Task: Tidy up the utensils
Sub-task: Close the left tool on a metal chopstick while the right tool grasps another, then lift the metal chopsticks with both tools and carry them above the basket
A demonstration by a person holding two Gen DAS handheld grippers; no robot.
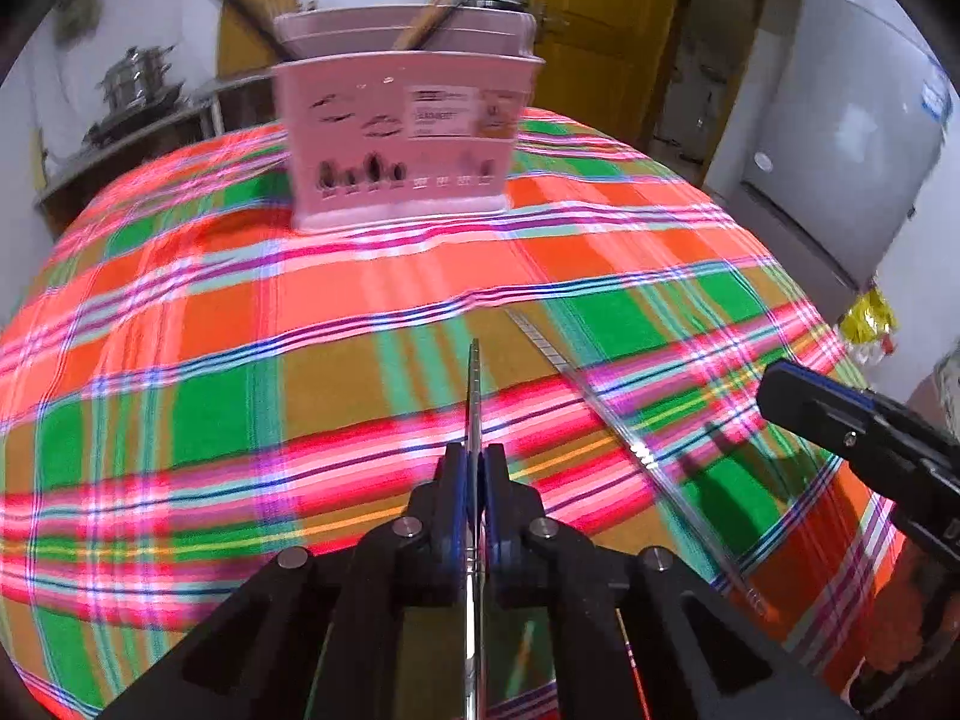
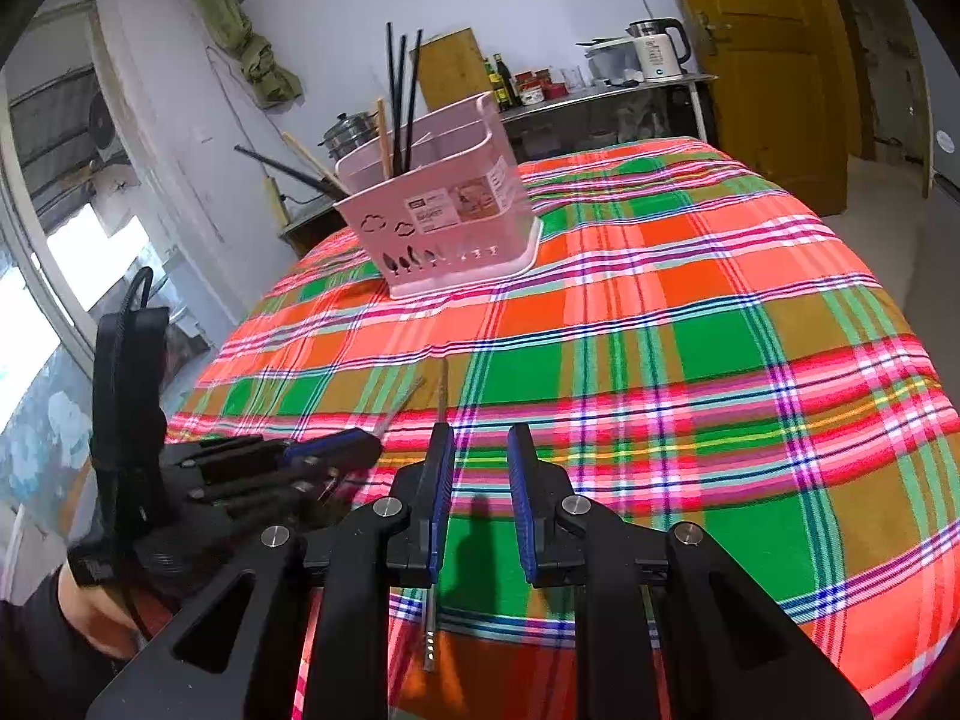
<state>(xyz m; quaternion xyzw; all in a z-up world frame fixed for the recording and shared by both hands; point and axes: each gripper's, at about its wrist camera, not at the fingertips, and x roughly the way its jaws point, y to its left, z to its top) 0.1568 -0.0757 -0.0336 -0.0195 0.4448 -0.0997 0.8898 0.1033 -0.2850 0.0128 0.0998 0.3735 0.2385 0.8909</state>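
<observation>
Chopsticks are the business on this plaid tablecloth (image 2: 690, 324), and the pink utensil basket (image 2: 444, 216) serves as the landmark: it stands upright at the cloth's far side, with several dark chopsticks (image 2: 403, 96) and a few wooden ones rising from its left compartment. Nearer the cameras than the basket, the left gripper (image 1: 475, 468) has its blue-padded jaws pressed together on a thin metal chopstick (image 1: 474, 396), whose ridged tip juts out ahead of the fingers toward the basket; in the right wrist view this gripper (image 2: 366, 441) sits low at the left, well short of the basket, held by a hand (image 2: 90, 606) at the frame's lower left edge. A second metal chopstick (image 1: 636, 456) lies flat on the cloth, just right of the left gripper and slanting away toward the basket. The right gripper (image 2: 480, 450) hovers over the near part of the cloth with its jaws parted and nothing pinched between them; that loose chopstick (image 2: 441, 396) shows just beside its left finger. Beyond the basket, a shelf along the wall carries a kettle (image 2: 657, 48) and bottles (image 2: 504, 81).
</observation>
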